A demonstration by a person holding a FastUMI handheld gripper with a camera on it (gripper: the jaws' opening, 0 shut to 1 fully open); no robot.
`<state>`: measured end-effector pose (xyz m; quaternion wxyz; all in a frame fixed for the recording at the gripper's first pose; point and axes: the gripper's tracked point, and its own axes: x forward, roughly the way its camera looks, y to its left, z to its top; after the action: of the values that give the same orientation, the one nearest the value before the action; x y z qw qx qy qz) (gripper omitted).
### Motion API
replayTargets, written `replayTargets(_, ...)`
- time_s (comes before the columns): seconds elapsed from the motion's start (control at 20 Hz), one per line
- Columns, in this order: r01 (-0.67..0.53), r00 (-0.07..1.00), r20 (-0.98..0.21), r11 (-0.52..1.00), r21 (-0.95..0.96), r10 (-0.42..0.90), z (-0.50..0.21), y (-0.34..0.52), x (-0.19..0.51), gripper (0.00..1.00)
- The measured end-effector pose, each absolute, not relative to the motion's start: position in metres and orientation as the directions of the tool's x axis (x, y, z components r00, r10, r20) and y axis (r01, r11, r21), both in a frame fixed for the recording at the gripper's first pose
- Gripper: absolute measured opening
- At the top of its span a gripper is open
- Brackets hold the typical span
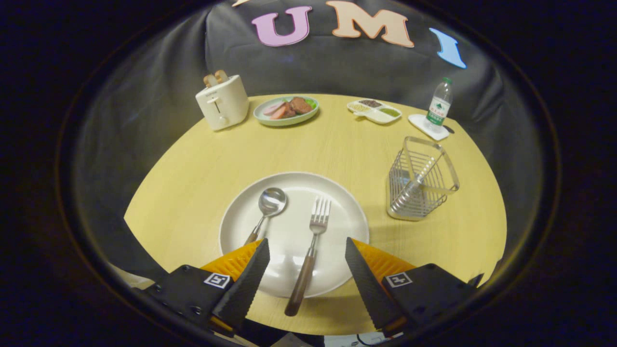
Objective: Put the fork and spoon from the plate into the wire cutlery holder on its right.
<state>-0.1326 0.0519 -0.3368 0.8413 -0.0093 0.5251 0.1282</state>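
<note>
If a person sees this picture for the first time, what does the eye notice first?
First the white plate, just ahead of the open gripper, with a spoon and a fork lying on it, the fork's handle running back between the fingers. Next the wire cutlery holder, standing to the plate's right.

We see our gripper (305,248) with two tapered, saw-toothed fingers (243,289) spread apart. Each sits on a black block bearing a small square black-and-white marker (216,280). Ribbed orange pieces (234,260) back them.
</note>
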Motion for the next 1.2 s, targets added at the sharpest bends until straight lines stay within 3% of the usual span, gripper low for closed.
replayTargets(0.35,-0.28,0.298,-0.936,0.955,0.1,0.185,-0.361,0.053,-0.157,0.97)
replayTargets(0.85,-0.26,0.203,-0.968,0.962,0.09,0.145,-0.374,0.052,-0.166,0.32)
replayTargets(1.0,-0.265,0.17,-0.973,0.958,0.108,0.157,-0.376,0.052,-0.17,0.24)
replayTargets(1.1,-0.276,0.152,-0.975,0.954,0.115,0.162,-0.375,0.053,-0.171,0.09)
replayTargets(1.2,-0.3,0.141,-0.977,0.948,0.109,0.157,-0.371,0.055,-0.173,0.09)
